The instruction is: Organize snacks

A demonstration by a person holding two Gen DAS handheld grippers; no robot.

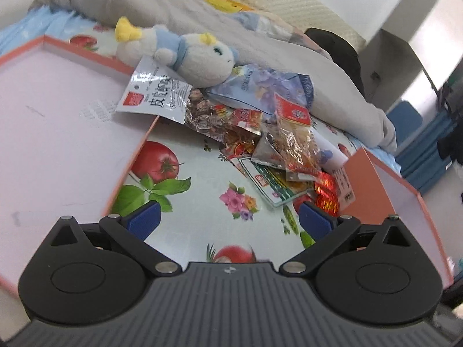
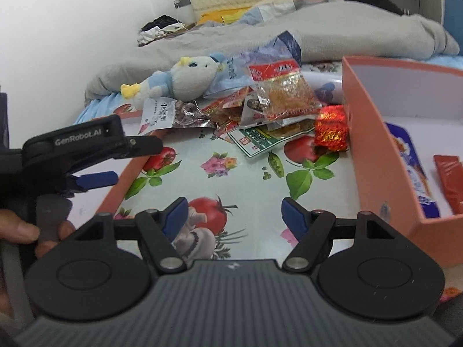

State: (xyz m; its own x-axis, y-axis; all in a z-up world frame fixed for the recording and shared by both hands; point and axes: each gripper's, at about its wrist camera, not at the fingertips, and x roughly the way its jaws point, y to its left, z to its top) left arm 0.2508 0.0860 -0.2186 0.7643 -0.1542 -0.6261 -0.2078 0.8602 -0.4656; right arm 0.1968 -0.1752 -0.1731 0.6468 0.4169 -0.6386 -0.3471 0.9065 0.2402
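1. Both grippers hang nearest, over the fruit-printed cloth (image 2: 202, 179). The left gripper (image 1: 228, 222) has its blue pads spread wide with nothing between them, only bare cloth under the gap.
2. Left of that cloth lies the shallow pink lid (image 1: 58, 133), its orange edge running diagonally beside the left pad. Its floor is open and flat.
3. Over the lid's far corner hangs one white seed packet (image 1: 153, 92), part on the lid and part off.
4. On that packet rests the plush duck (image 1: 185, 55), lying on its side against the grey blanket (image 1: 173, 8), which bounds the cloth at the back.
5. Just right of the duck sits the snack pile (image 1: 275, 133): a pale blue bag, clear noodle packets, a green-and-white pack, and a red foil packet (image 2: 331, 130) touching the wall of the orange box (image 2: 373, 133).
6. Between the pile and the grippers the cloth is clear, a broad lane flanked by the lid's edge and the box wall.
7. The right gripper (image 2: 234, 217) also stands wide and holds nothing.
8. Inside the box lie a blue-and-white bag (image 2: 411, 162) and a red packet (image 2: 451, 179).
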